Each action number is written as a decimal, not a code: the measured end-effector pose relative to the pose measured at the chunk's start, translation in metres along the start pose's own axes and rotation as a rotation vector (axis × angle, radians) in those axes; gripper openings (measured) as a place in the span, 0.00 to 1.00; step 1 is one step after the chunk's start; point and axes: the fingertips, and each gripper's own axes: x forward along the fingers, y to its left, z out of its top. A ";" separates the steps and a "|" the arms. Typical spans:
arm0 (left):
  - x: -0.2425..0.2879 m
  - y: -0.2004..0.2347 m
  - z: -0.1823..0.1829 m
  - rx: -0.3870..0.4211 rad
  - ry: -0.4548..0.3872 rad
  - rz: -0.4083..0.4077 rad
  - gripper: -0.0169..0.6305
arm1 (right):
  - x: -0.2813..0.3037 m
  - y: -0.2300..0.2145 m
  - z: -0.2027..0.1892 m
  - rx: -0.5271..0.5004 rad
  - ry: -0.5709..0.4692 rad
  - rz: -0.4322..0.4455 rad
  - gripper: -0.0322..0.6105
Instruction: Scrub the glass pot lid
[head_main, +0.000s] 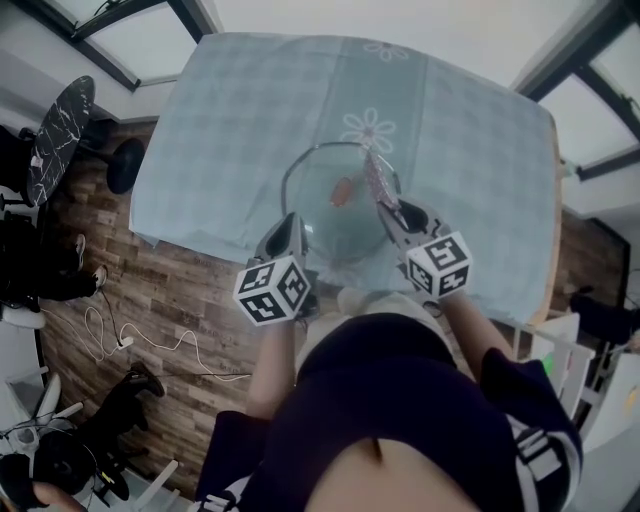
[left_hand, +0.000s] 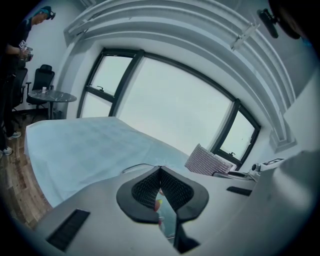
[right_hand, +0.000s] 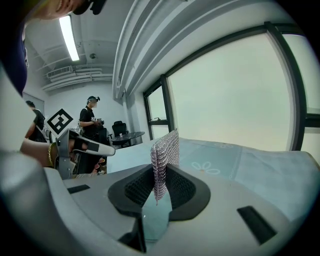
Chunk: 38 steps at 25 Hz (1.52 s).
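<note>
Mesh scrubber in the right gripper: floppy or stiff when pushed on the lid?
Probably semi-stiff: the mesh scrubber stands upright above the right gripper without drooping. Thin, open weave suggests light, and likely to fold under hard pushing against the glass pot lid.

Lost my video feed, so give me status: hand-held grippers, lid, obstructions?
Left hand-held gripper shut, at near rim of glass pot lid. Right hand-held gripper shut on mesh scrubber, over lid. Lid on tablecloth, nothing blocking.

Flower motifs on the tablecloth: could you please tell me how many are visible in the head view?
2. One flower motif lies just beyond the glass pot lid, mid-table; the other sits near the far edge of the tablecloth. More may be hidden under the lid.
</note>
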 end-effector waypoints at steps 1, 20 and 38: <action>0.004 -0.001 0.001 0.002 0.002 0.000 0.03 | 0.003 -0.006 -0.001 -0.008 0.006 0.000 0.16; 0.062 0.001 0.001 -0.009 0.062 0.039 0.03 | 0.064 -0.084 -0.041 -0.174 0.165 0.009 0.16; 0.087 0.007 -0.007 -0.011 0.114 0.046 0.03 | 0.083 -0.093 -0.086 -0.259 0.308 0.036 0.16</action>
